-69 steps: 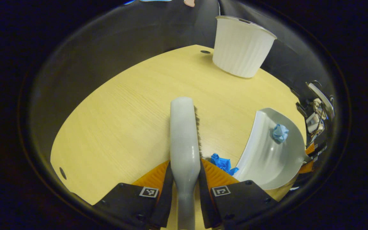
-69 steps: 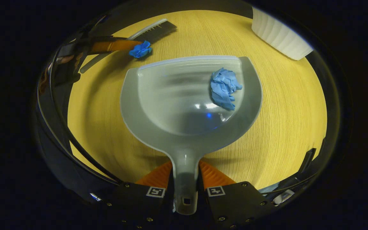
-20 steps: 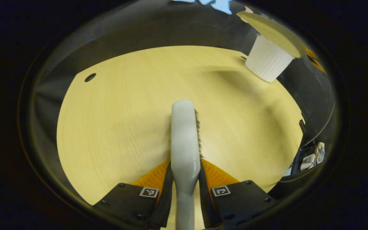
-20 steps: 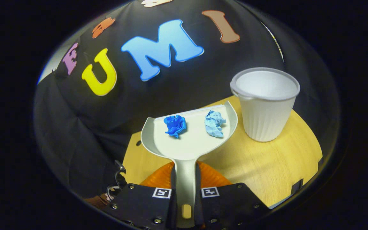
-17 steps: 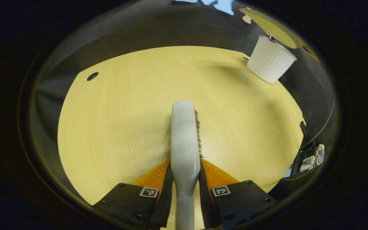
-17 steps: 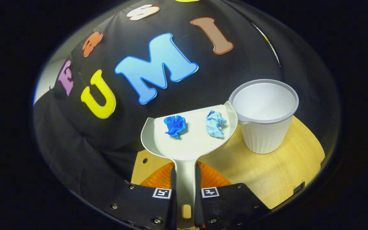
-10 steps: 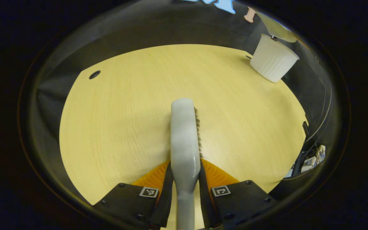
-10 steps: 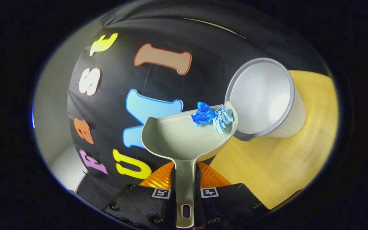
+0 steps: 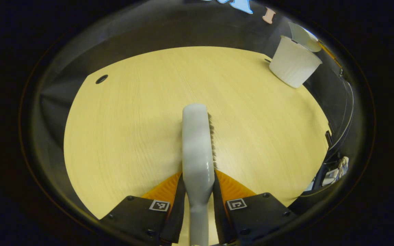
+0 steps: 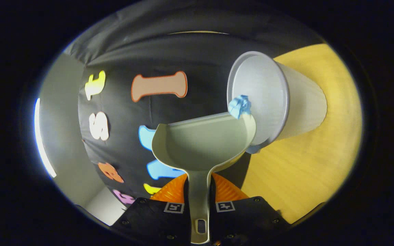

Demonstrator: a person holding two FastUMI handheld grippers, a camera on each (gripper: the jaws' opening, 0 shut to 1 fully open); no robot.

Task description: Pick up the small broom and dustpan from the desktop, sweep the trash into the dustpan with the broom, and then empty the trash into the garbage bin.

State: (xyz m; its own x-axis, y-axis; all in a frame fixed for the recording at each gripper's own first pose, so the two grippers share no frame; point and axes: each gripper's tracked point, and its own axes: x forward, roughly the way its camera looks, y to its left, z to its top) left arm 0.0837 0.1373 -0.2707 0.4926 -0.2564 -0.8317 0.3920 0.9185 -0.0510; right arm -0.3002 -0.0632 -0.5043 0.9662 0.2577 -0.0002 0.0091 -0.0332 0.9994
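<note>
In the right gripper view my right gripper [image 10: 199, 201] is shut on the handle of the grey dustpan [image 10: 202, 145], which is rolled over with its front corner at the mouth of the white ribbed garbage bin [image 10: 268, 99]. A light blue paper wad [image 10: 239, 106] sits at that corner, against the bin's opening. In the left gripper view my left gripper [image 9: 198, 200] is shut on the grey small broom [image 9: 197, 143], held low over the wooden desktop [image 9: 132, 112] with its bristles facing right. The bin [image 9: 294, 66] stands at the desk's far right, the dustpan [image 9: 303, 34] above it.
A round cable hole [image 9: 101, 79] sits near the desk's far left edge, another small hole [image 9: 268, 60] beside the bin. Dark equipment and cables [image 9: 335, 167] hang off the desk's right edge.
The right gripper rolled the dustpan further over the bin. The dark blue wad has left the pan and the light blue wad slid to its front corner. The broom stayed still.
</note>
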